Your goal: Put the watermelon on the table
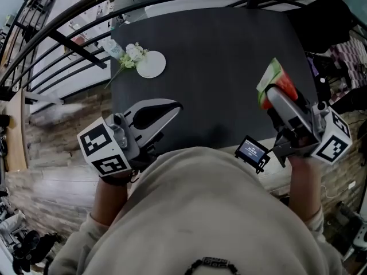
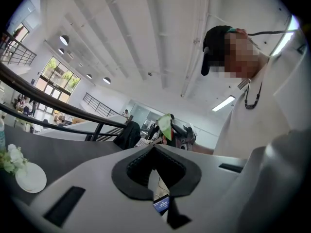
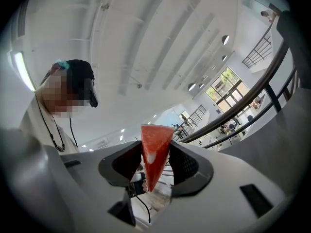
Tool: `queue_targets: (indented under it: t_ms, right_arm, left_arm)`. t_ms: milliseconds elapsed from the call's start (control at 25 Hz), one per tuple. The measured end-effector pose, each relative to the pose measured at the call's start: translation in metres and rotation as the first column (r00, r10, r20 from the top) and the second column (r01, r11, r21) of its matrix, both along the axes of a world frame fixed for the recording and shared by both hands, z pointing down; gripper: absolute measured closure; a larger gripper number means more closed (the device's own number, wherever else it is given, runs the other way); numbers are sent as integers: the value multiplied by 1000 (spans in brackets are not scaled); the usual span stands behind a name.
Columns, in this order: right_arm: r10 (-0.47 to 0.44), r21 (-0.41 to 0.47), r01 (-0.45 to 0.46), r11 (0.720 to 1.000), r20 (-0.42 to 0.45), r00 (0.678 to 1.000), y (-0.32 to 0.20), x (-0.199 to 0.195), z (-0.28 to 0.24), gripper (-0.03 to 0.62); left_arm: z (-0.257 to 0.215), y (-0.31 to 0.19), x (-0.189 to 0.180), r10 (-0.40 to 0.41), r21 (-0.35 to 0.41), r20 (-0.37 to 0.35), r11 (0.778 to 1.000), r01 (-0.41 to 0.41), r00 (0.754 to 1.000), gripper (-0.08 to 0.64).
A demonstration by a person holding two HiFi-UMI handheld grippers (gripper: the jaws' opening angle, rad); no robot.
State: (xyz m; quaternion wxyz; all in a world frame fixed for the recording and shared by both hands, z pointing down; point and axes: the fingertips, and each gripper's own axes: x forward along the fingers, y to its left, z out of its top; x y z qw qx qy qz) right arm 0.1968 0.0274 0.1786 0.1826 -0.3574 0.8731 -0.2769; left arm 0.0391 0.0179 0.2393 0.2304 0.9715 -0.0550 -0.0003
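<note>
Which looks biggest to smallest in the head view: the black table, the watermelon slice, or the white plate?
Largest: black table, by far.
Then watermelon slice and white plate: they look about alike, and the slice is held nearer the camera, so I can't rank them.

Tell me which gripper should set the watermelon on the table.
Right. The right gripper is shut on the watermelon slice, over the right side of the dark table. The left gripper is shut with nothing in it.
</note>
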Motion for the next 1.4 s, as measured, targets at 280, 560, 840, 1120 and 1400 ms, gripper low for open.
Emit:
queue_targets:
  t_ms: [280,560,840,1120,1400]
  right_arm:
    - [-54,-57,51,997,-48,997,-43,-56,4,402]
    - [-54,-68,49,996,-72,996,-87,-108,-9,403]
    - [-86,-73,81,994,-68,994,-111,-109,-14,403]
    - [-105,-71,102,992,-44,993,-147,-92,-9,402]
    - [-126,-73,122,990,-58,990,-155,-87,-3,402]
  left_arm:
    - [10,-9,-49,26,-8,-10,1000,-26,1000,558]
    - [16,-39,-106,90,-40,-28,995,-91,996,558]
    - [19,-65,-108,28,-103,-58,994,-34,998,558]
    - [19,-92,-93,-12,-114,-45,993,7,999,558]
    - [27,-105,-93,-120,-160,-29,980,114,992,558]
